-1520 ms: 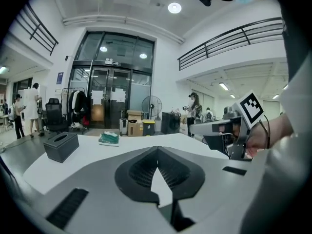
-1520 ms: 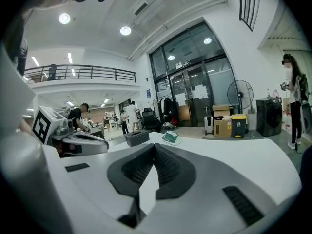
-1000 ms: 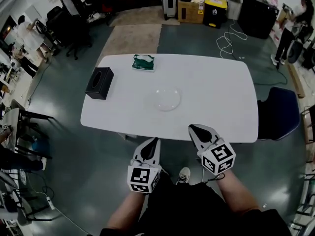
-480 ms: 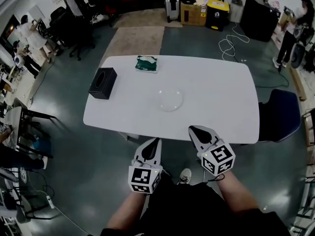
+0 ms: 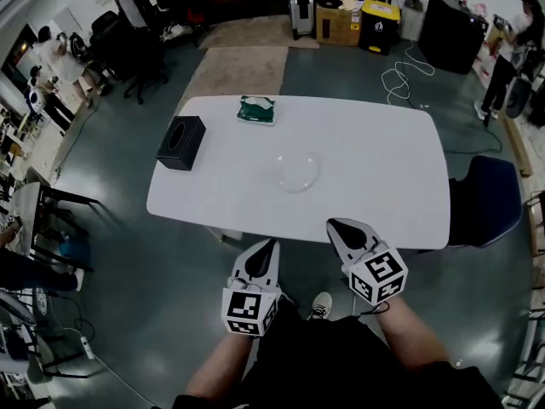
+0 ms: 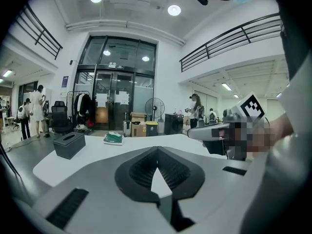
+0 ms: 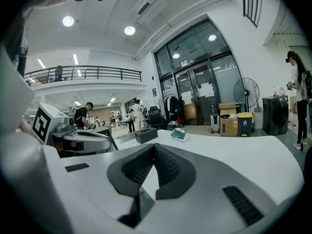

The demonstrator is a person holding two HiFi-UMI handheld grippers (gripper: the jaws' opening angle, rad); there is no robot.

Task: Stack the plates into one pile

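A clear glass plate pile (image 5: 296,171) lies near the middle of the white table (image 5: 375,143). In the head view my left gripper (image 5: 271,244) is shut with nothing in it, held just off the table's near edge. My right gripper (image 5: 330,223) is also shut and empty, its tip over the near edge, to the right of the left one. Both point toward the table. In the left gripper view the closed jaws (image 6: 157,150) hide the plates; the right gripper (image 6: 214,132) shows beside them. The right gripper view shows its own shut gripper (image 7: 154,147).
A black tissue box (image 5: 180,142) stands at the table's left end, a green packet (image 5: 256,109) at the far edge. A blue chair (image 5: 482,198) sits at the right end. People stand at the room's left and far right. Boxes and a cable lie beyond.
Both grippers stay where they were. The head view has shifted slightly, so the table and its things sit a little further right in the picture.
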